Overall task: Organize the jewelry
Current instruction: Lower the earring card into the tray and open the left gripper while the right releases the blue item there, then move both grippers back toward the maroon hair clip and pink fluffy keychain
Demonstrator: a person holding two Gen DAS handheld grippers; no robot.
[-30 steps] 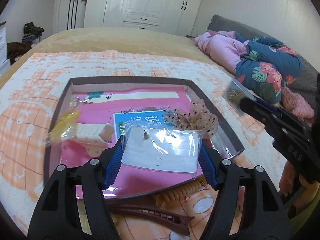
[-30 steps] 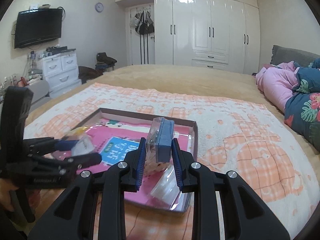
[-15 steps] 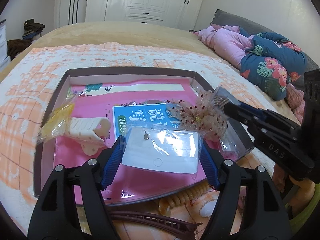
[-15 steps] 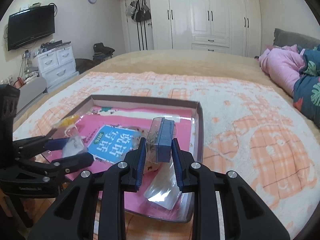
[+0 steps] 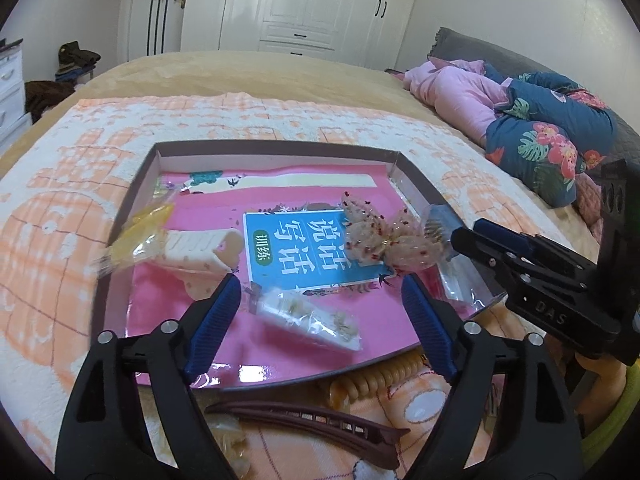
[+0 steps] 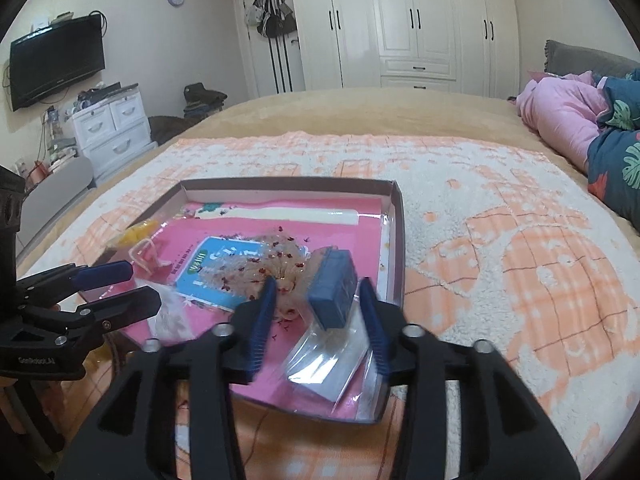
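Bedroom; peach-checked fleece blanket (image 5: 60, 208) fills the frame, one shallow brown cardboard tray (image 5: 276, 151) at centre. Left gripper (image 5: 320, 304) wide, one clear packet of pale beads (image 5: 310, 320) loose between jaws. Right gripper (image 6: 318, 304) just opened, one blue box (image 6: 332, 294) freed, tilted. Risk: box tips onto one tulle bow (image 6: 256, 268).

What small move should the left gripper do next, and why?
Probably back off and reach for the brown hair clip outside the tray. The left gripper is open, its earring packet lies loose in the tray.
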